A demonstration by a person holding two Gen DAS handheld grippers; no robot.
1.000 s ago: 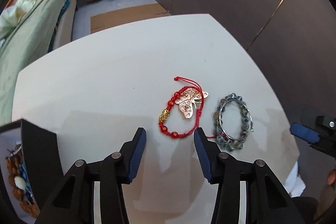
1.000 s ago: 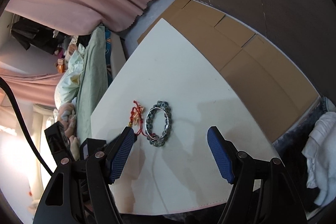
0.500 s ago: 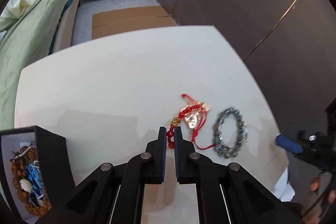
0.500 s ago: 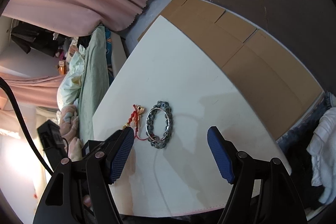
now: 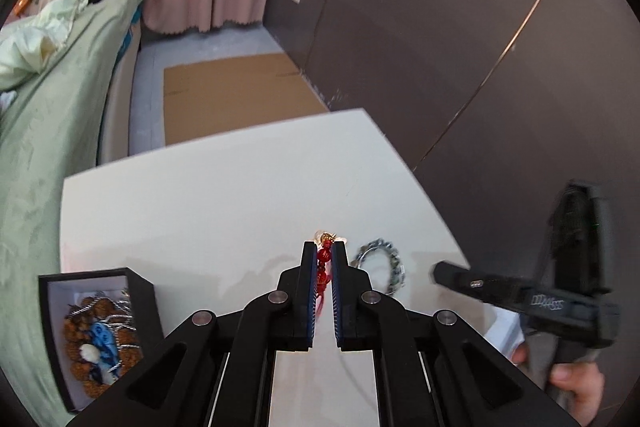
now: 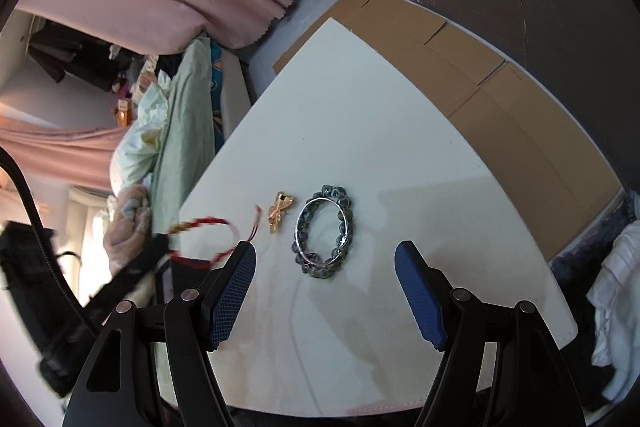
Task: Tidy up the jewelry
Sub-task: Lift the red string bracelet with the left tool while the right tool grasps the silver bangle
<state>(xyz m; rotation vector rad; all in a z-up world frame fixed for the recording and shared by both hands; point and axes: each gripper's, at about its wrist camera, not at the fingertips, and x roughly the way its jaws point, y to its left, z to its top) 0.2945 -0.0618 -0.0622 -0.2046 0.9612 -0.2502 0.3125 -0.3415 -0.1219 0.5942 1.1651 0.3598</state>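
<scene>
My left gripper (image 5: 324, 251) is shut on the red cord bracelet (image 5: 323, 261) with a gold bead and holds it above the white table (image 5: 208, 203). In the right wrist view the bracelet (image 6: 200, 225) hangs blurred in the air at the left. A gold butterfly clip (image 6: 281, 211) and a grey beaded bracelet (image 6: 325, 231) lie on the table (image 6: 360, 131); the grey bracelet also shows in the left wrist view (image 5: 380, 263). My right gripper (image 6: 325, 287) is open and empty, just short of the grey bracelet.
An open black jewelry box (image 5: 98, 331) with brown beads and a blue piece stands at the table's left front. A bed with green bedding (image 5: 48, 115) lies left. Cardboard (image 5: 228, 91) covers the floor beyond the table. A dark wall (image 5: 440, 27) rises at the right.
My left gripper closed on the red bracelet and lifted it off the table toward the left. The gold clip stayed on the table. The right gripper stayed open and moved closer to the grey bracelet.
</scene>
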